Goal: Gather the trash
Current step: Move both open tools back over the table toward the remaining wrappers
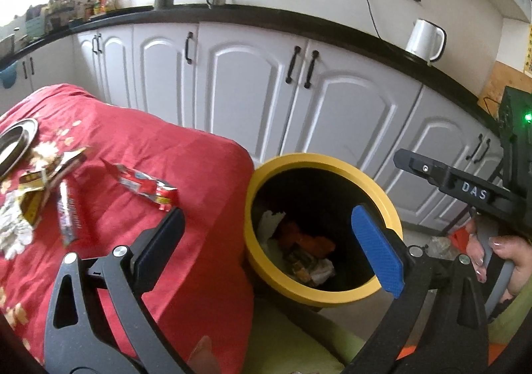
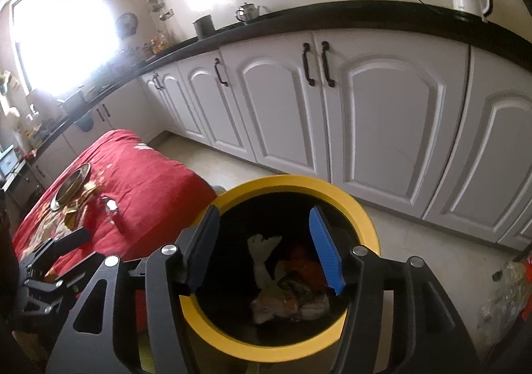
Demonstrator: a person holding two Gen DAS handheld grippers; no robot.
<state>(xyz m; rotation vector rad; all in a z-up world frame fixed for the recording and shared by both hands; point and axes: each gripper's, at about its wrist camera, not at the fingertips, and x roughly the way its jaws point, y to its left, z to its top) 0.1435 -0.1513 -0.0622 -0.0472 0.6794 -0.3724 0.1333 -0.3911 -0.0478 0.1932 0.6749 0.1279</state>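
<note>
A round bin with a thick yellow plastic rim (image 2: 360,214) and a dark inside stands on the floor, touching the corner of a table covered with a soft red cloth (image 1: 186,157). Crumpled trash (image 2: 289,294) lies at the bottom of the bin: white paper, orange scraps and shiny wrappers. The right gripper (image 2: 266,251) hangs right over the bin's mouth. Its jaws, one dark and one with a ridged blue pad, are apart with nothing between them. The left gripper (image 1: 269,247) is beside the bin, over the table's edge, and its jaws are spread very wide and hold nothing. Left of the bin, on the red cloth, lie more pieces of trash: a flat red and white foil wrapper (image 1: 143,187), a long shiny wrapper (image 1: 68,217) and torn gold paper (image 1: 31,194). A round metal plate (image 1: 20,141) sits farther from the bin. Behind the bin are smooth white cupboard doors (image 2: 382,114) with black handles.
</note>
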